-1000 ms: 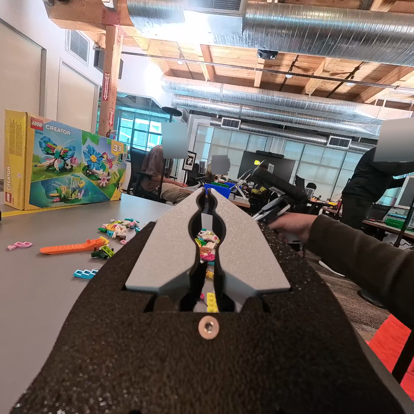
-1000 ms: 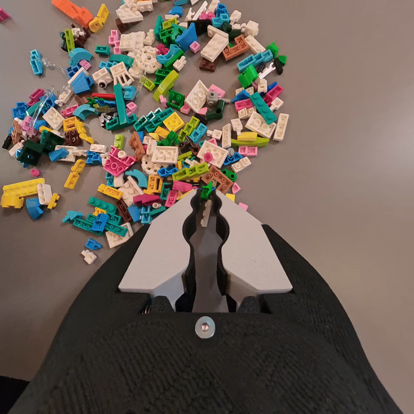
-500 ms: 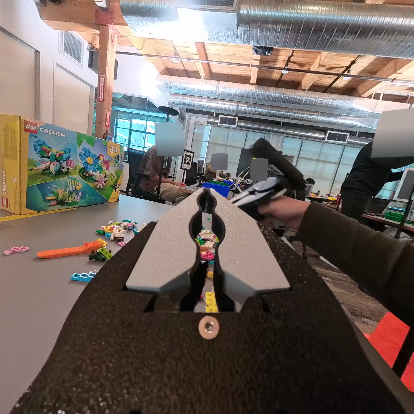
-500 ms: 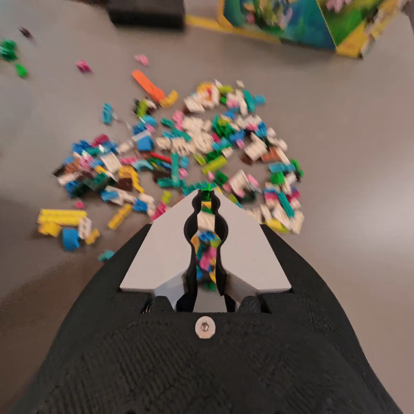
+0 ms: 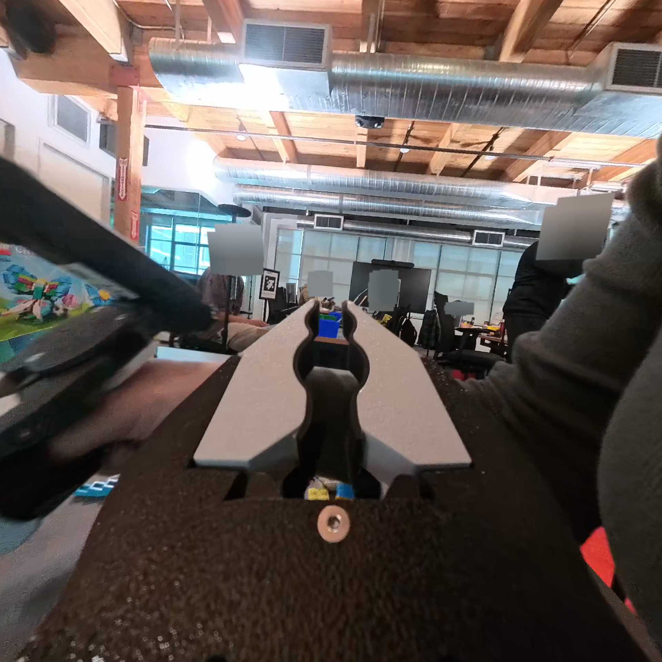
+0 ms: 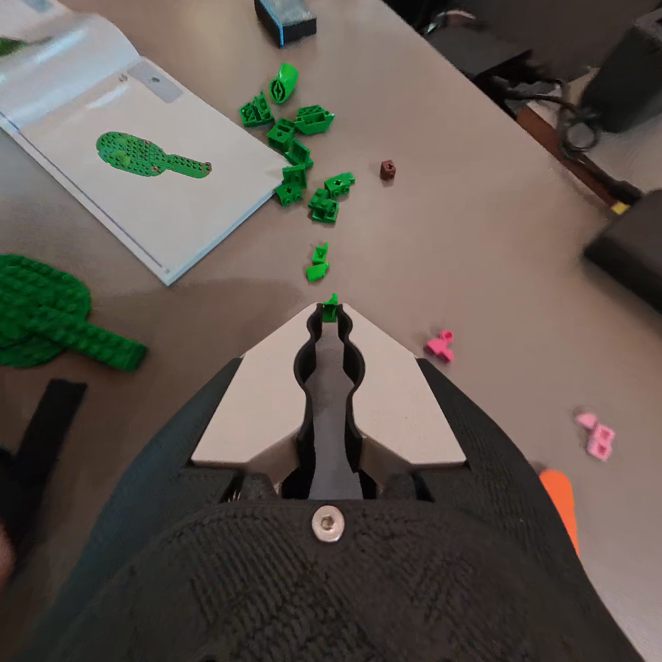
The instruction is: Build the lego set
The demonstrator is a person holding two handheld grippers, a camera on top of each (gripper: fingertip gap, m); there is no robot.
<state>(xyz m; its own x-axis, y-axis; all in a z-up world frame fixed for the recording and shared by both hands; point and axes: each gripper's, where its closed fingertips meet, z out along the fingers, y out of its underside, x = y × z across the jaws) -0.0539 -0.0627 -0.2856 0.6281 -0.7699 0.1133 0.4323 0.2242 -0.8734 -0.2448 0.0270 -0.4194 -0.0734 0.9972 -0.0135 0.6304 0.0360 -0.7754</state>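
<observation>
Presently, the right tool (image 6: 330, 307) is closed on a small green piece (image 6: 330, 310), pinched at the very tips of its two fingers and held above the grey tabletop (image 6: 447, 250). Just ahead of the tips lie two loose green pieces (image 6: 317, 264), apart from the held one. Farther out sits a cluster of green bricks (image 6: 299, 150), touching or just beside the corner of an open instruction booklet (image 6: 143, 186) whose page pictures a green paddle-shaped plate. A brown brick (image 6: 387, 169) lies alone to the right of that cluster. At the left edge rests the built green plate assembly (image 6: 53, 315), round with a straight handle-like extension. To the right of the tool lie a pink piece (image 6: 440, 346) and, farther right, a blurred group of pale pink pieces (image 6: 596, 433); an orange part (image 6: 559, 501) shows at the right edge.

The left tool (image 5: 330, 311) has its fingers parted by a narrow gap, with nothing between them. It points level across the room. A hand (image 5: 143, 401) and dark sleeve (image 5: 555, 376) cross just in front of it, holding the right tool, which is blurred here. A few yellow and blue bricks (image 5: 327, 492) show through the gap near the finger bases. The set's box (image 5: 32, 304) stands at far left, partly hidden.
</observation>
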